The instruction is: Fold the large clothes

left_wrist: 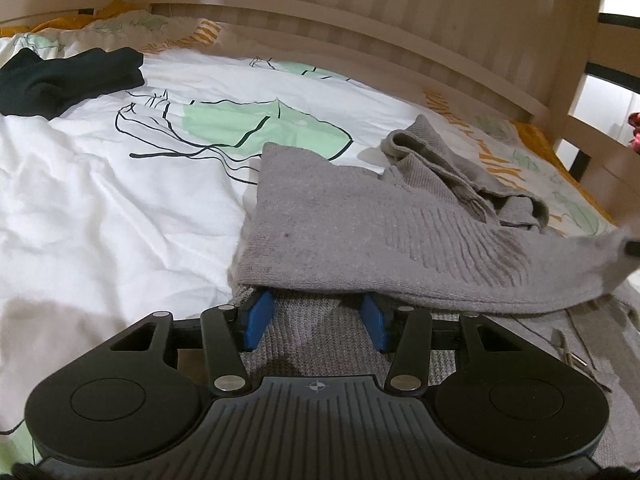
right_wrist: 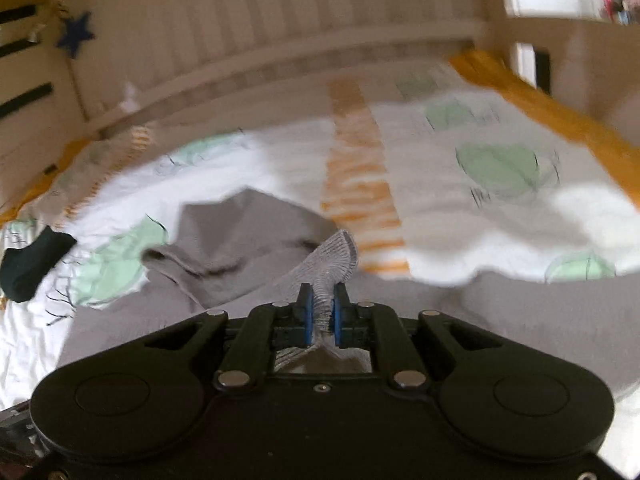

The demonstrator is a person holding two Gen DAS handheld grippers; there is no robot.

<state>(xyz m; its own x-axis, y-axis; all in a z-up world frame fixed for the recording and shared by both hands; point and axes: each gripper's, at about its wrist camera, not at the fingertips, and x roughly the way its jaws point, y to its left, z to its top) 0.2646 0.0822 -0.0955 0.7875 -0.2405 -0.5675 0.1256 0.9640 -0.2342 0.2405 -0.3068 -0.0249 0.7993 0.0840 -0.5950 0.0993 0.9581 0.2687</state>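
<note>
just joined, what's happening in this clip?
A person with two handheld grippers is folding a grey sweater on a bed. The right gripper is shut on a ribbed edge of the sweater and holds it lifted. The left gripper is open, its fingertips tucked under a folded-over layer. A dark garment lies apart near the headboard. The fold is not finished.

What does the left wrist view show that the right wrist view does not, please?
Only the left wrist view shows the left gripper open, its tips under the grey sweater. Only the right wrist view shows the right gripper shut on the sweater's ribbed edge, plus a blue star on the bed frame. Both show the sweater, the printed duvet and a dark garment.
</note>
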